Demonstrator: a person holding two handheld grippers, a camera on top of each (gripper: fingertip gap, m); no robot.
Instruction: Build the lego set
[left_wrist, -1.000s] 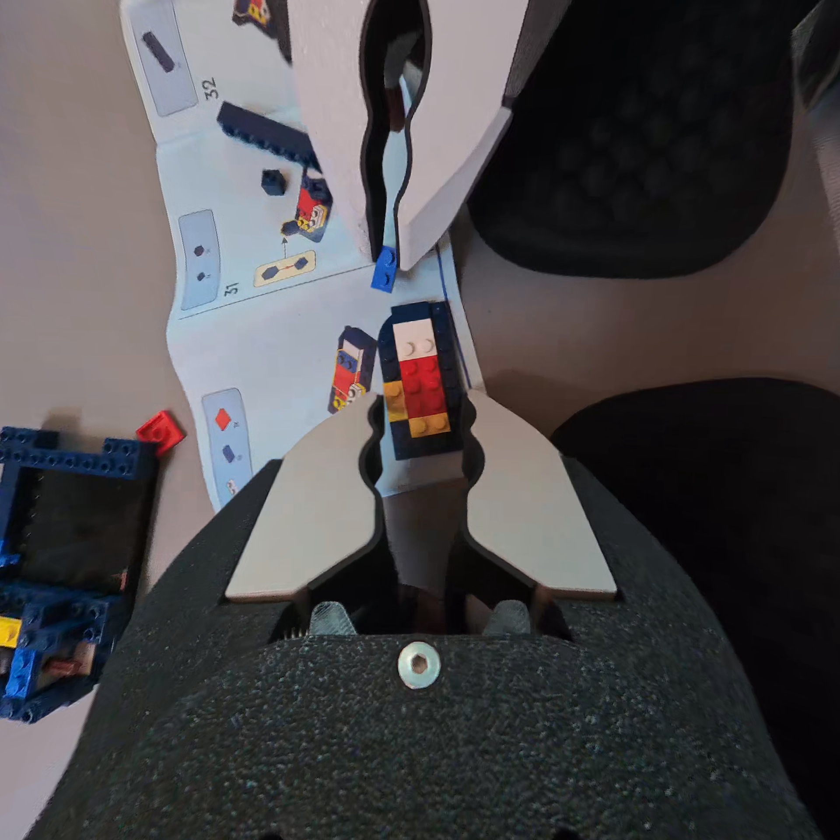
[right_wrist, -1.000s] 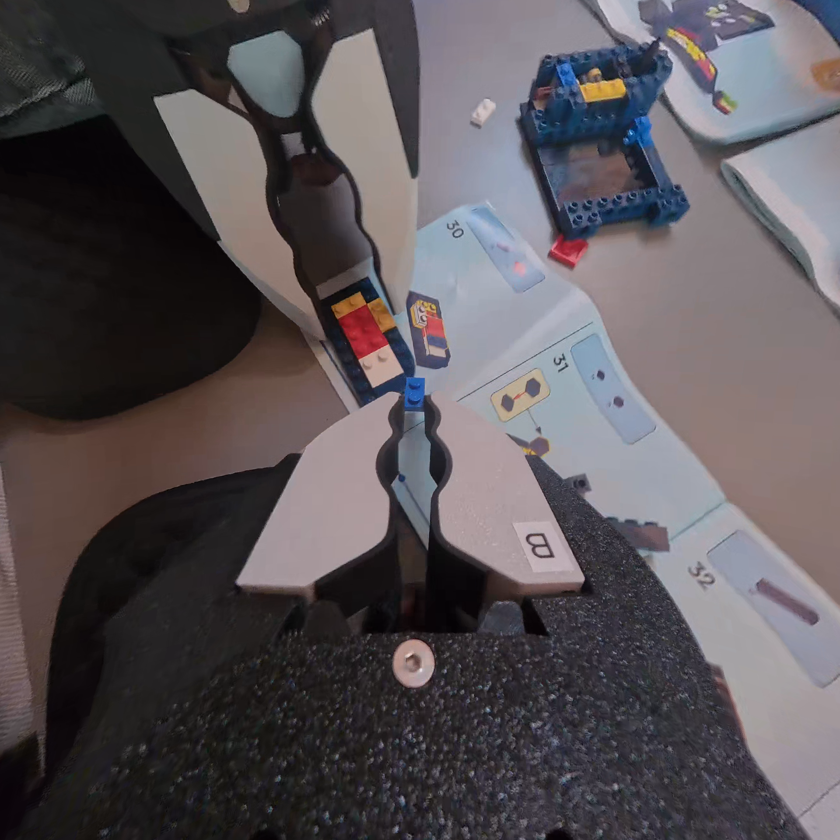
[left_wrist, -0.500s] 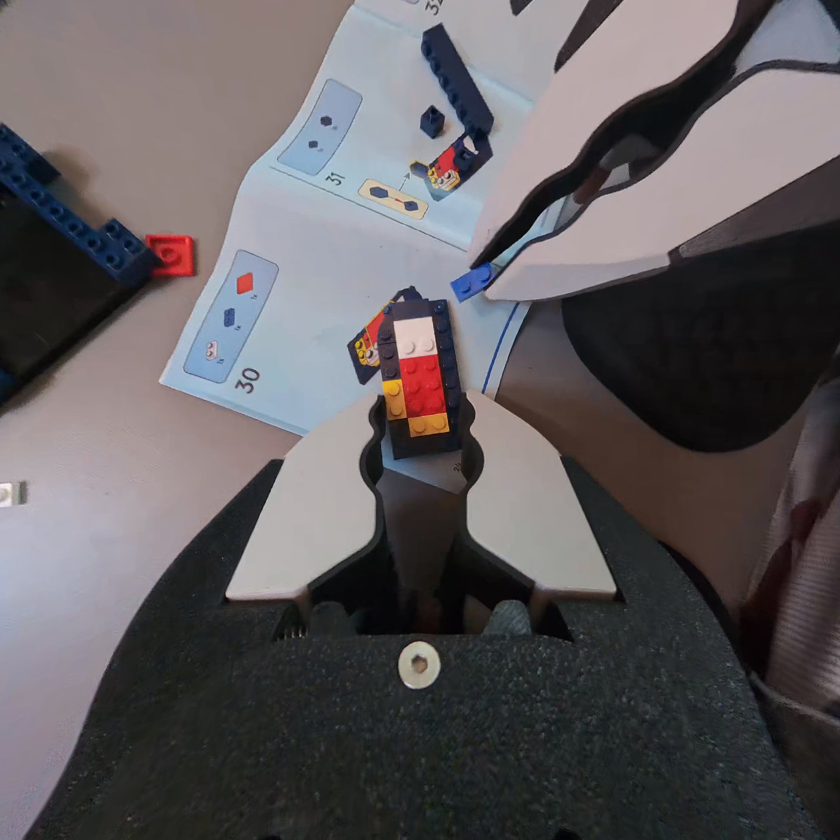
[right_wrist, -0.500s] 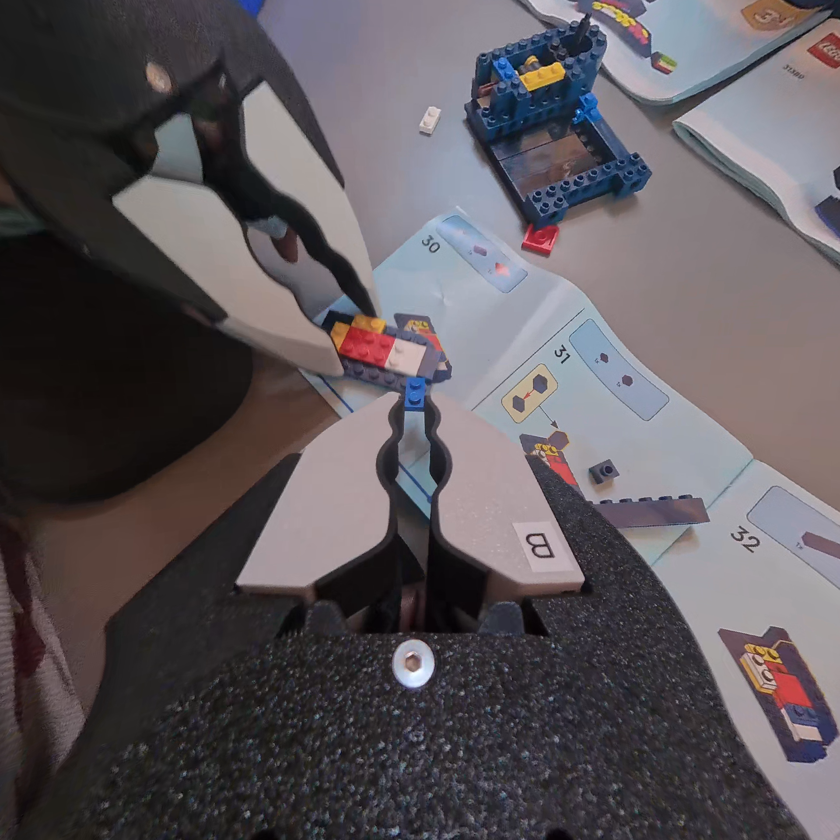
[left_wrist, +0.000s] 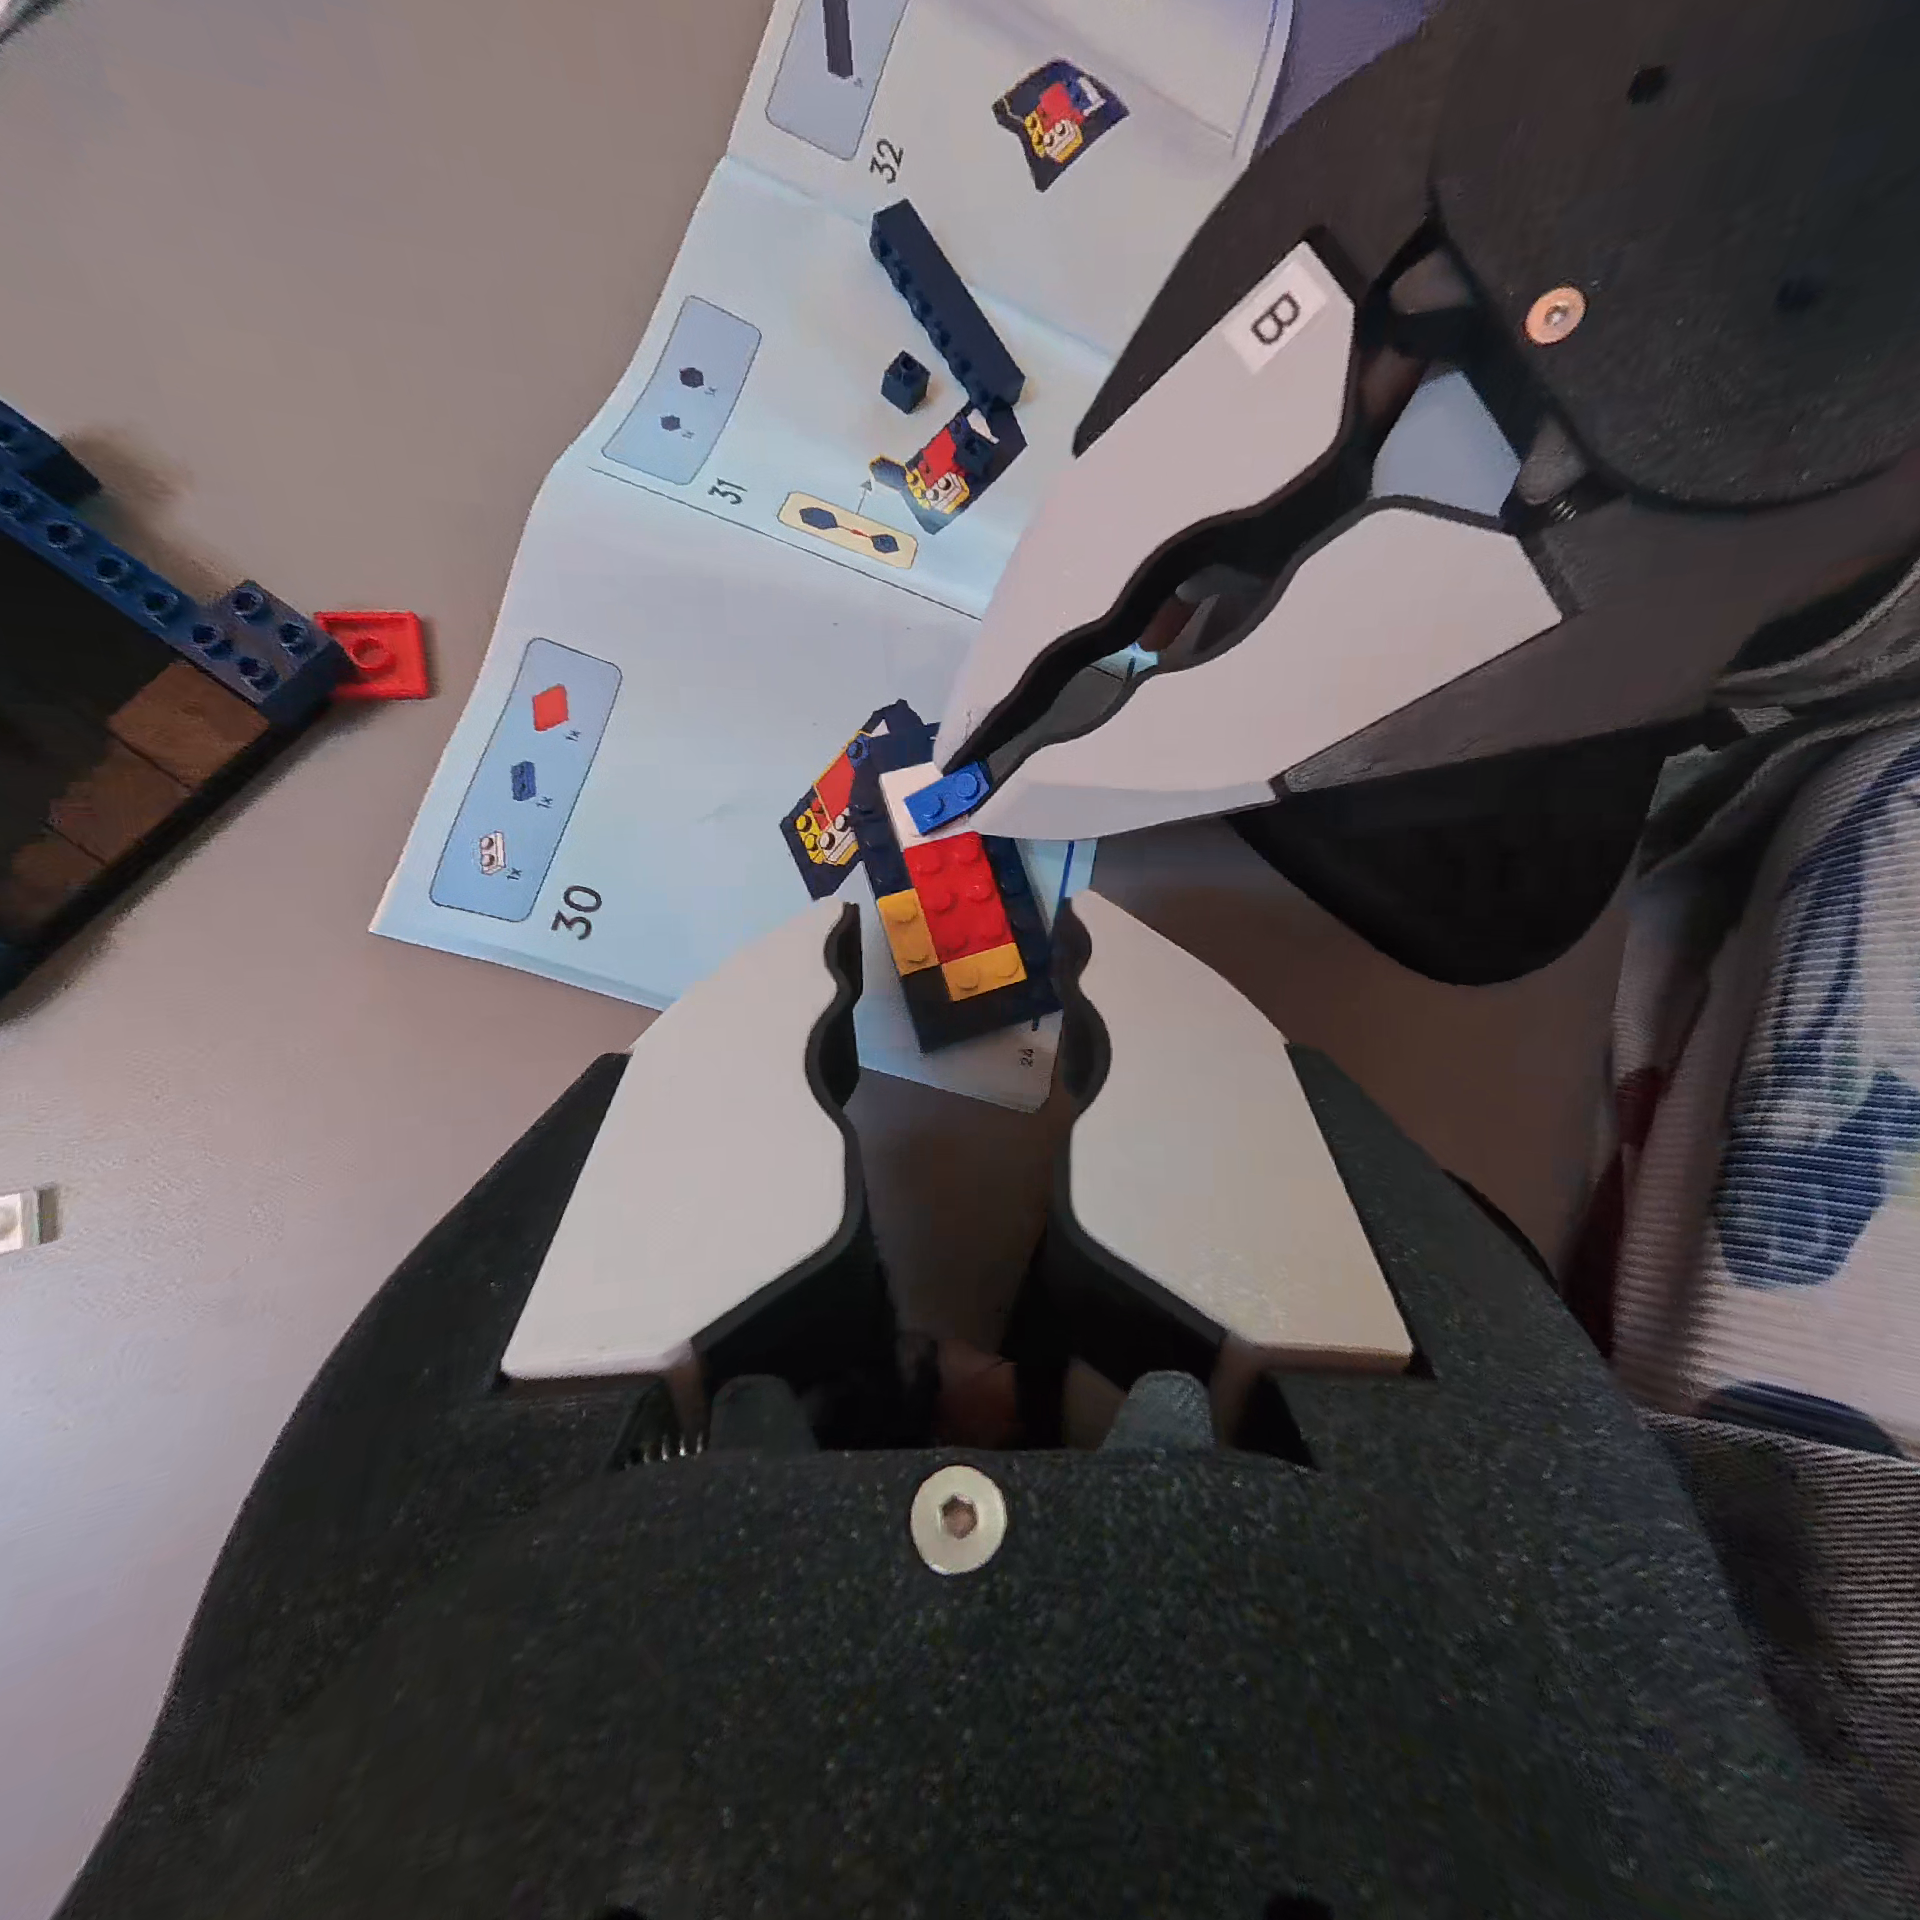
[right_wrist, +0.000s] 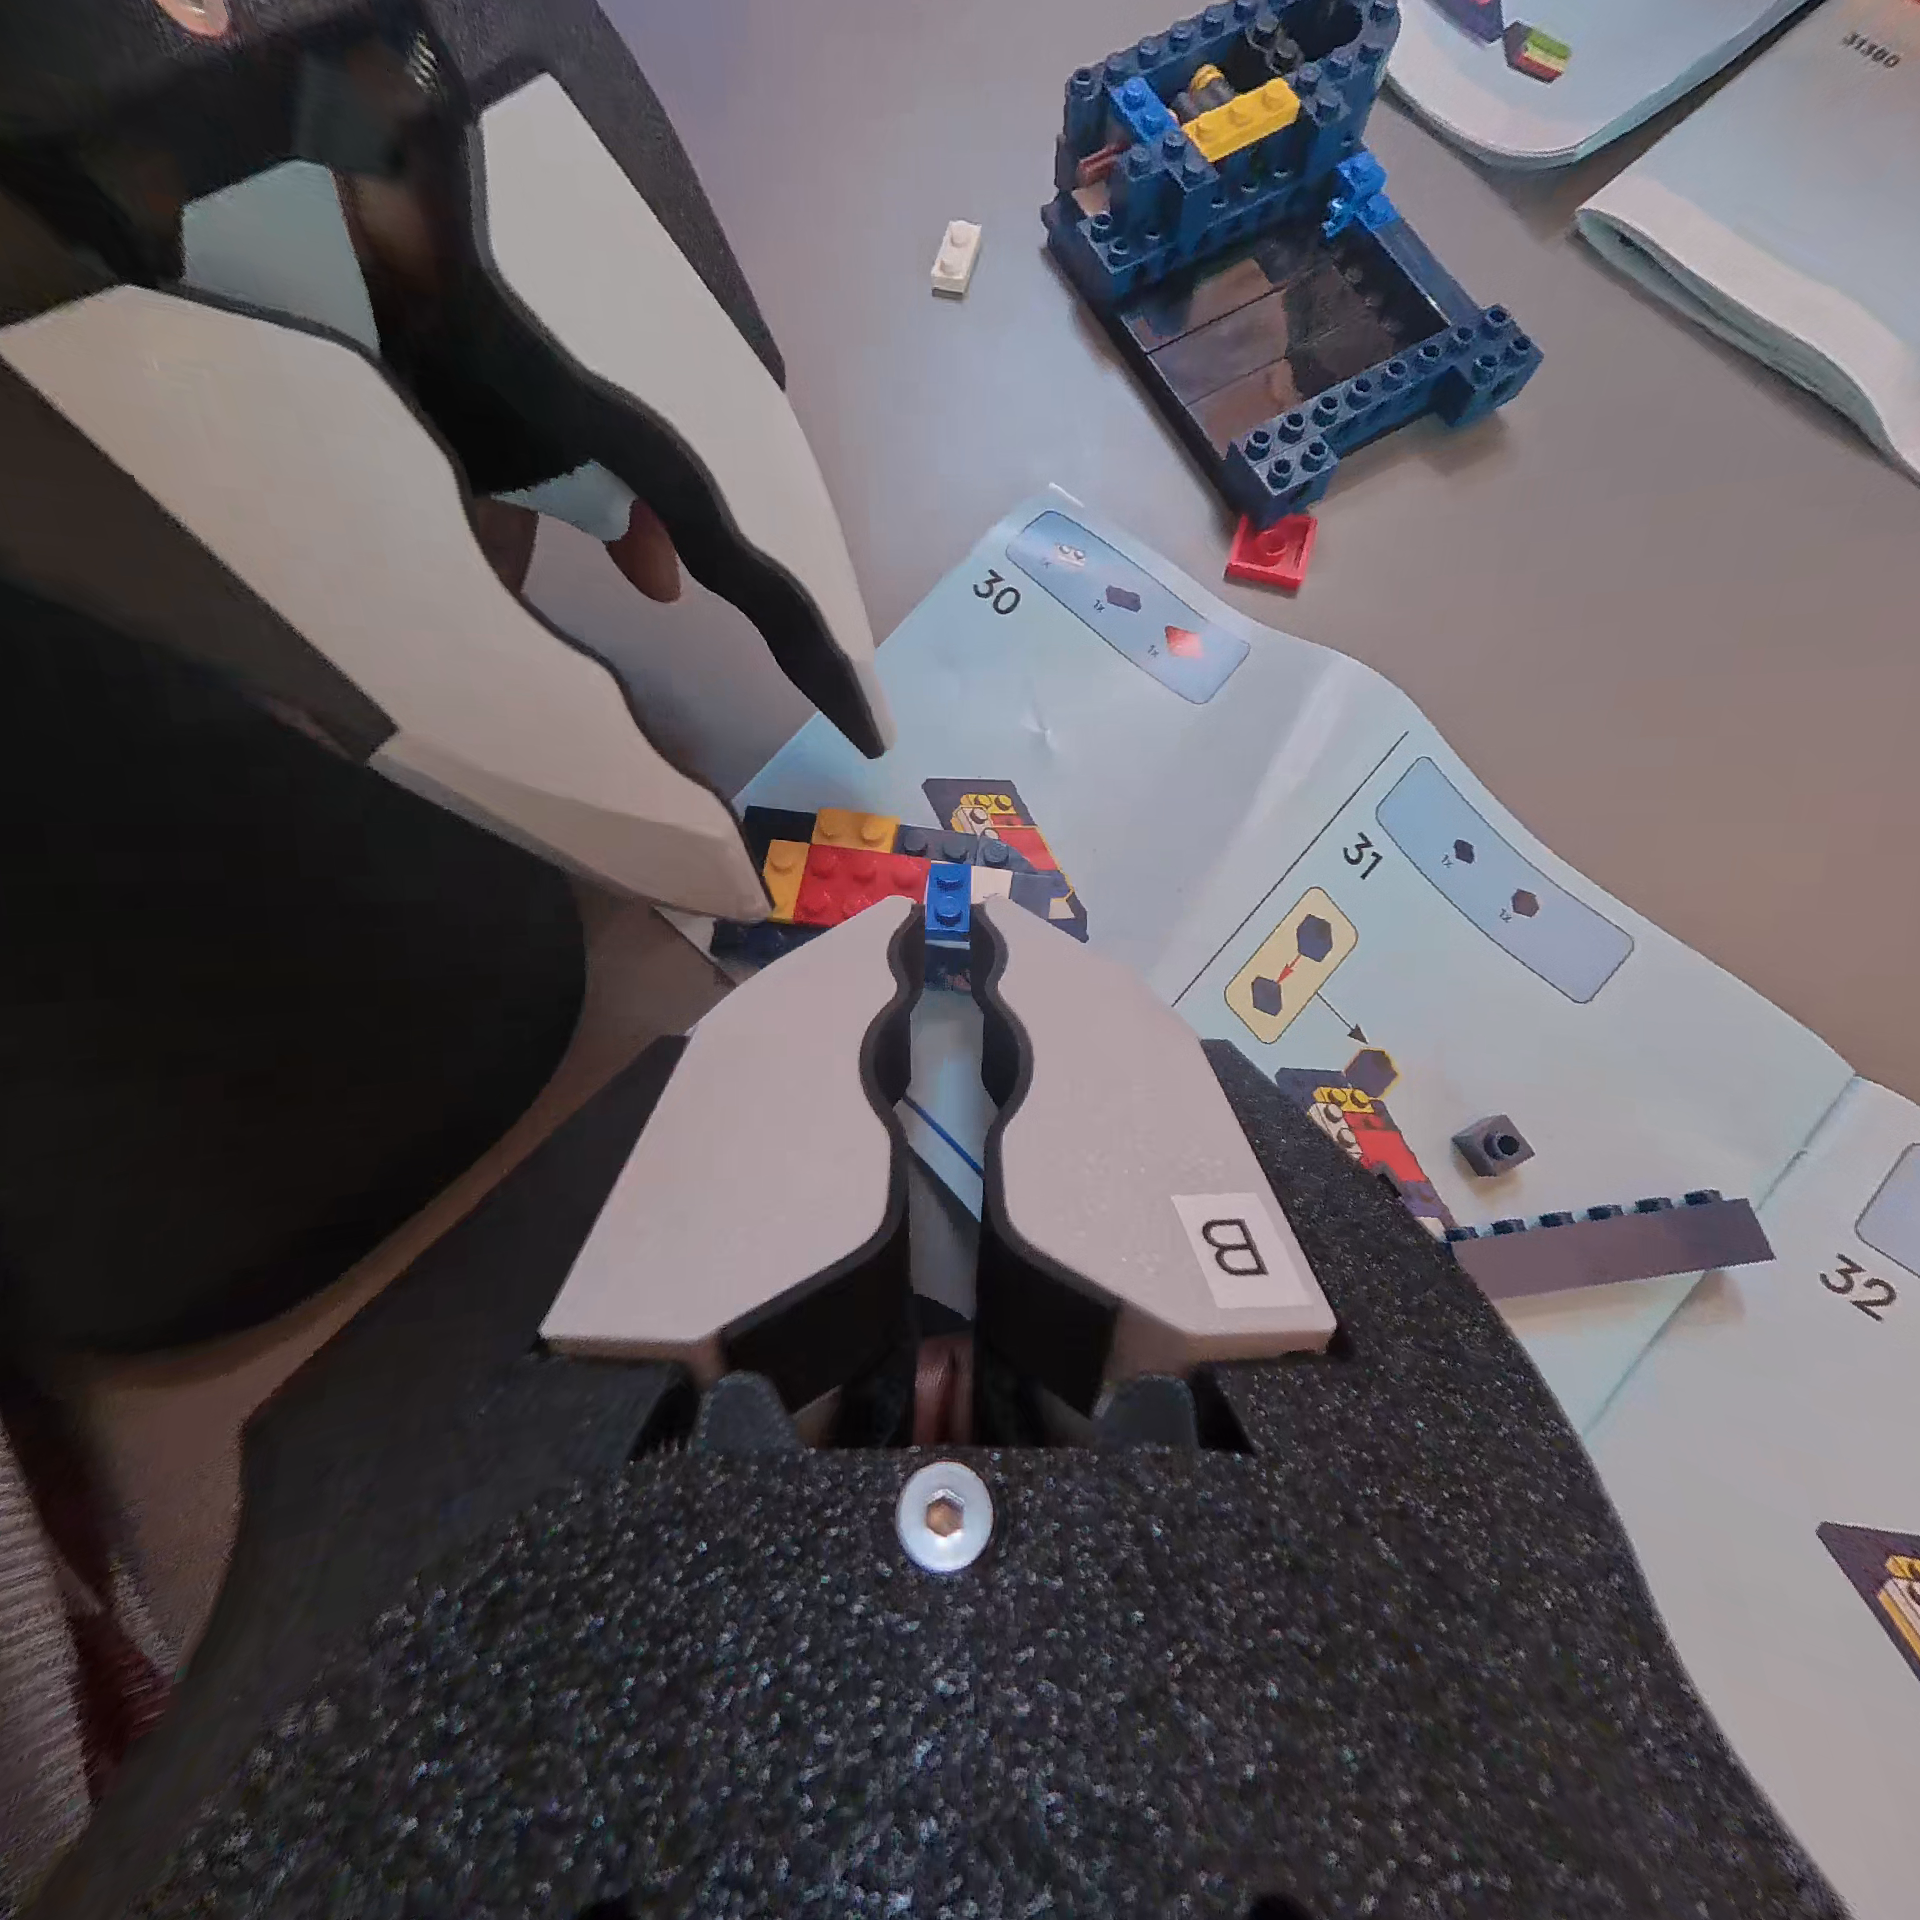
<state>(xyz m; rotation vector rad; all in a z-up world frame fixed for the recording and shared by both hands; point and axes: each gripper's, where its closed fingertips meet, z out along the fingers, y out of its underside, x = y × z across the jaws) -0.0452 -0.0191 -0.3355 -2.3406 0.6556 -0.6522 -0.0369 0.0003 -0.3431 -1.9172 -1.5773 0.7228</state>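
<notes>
A dark blue plate assembly (left_wrist: 961, 904) with red, yellow and white tiles lies on the instruction sheet (left_wrist: 707, 665). It sits between the fingertips of my left gripper (left_wrist: 956, 935), which is open, with a gap showing at the left pad. My right gripper (right_wrist: 945, 914) is shut on a small blue plate (right_wrist: 948, 904). It holds the plate on the white end of the assembly (right_wrist: 852, 873). The left wrist view shows the blue plate (left_wrist: 948, 798) at the right gripper's tips (left_wrist: 956, 769), over the white tile.
A red square plate (right_wrist: 1270, 551) lies beside a blue frame build (right_wrist: 1288, 312). A small white plate (right_wrist: 956, 258) lies on the table. A long dark blue brick (right_wrist: 1610, 1242) and a small dark brick (right_wrist: 1493, 1146) rest on the sheet. Booklets (right_wrist: 1766, 260) lie far right. The grippers are tip to tip, or close to it. From the right gripper's tips to the long dark blue brick (right_wrist: 1610, 1242) is close to 11 centimeters. It is also in sight in the left wrist view (left_wrist: 940, 290).
My right gripper brought the blue plate down from above onto the assembly's white end. My left jaws widened a little and the assembly now lies skewed between them.
</notes>
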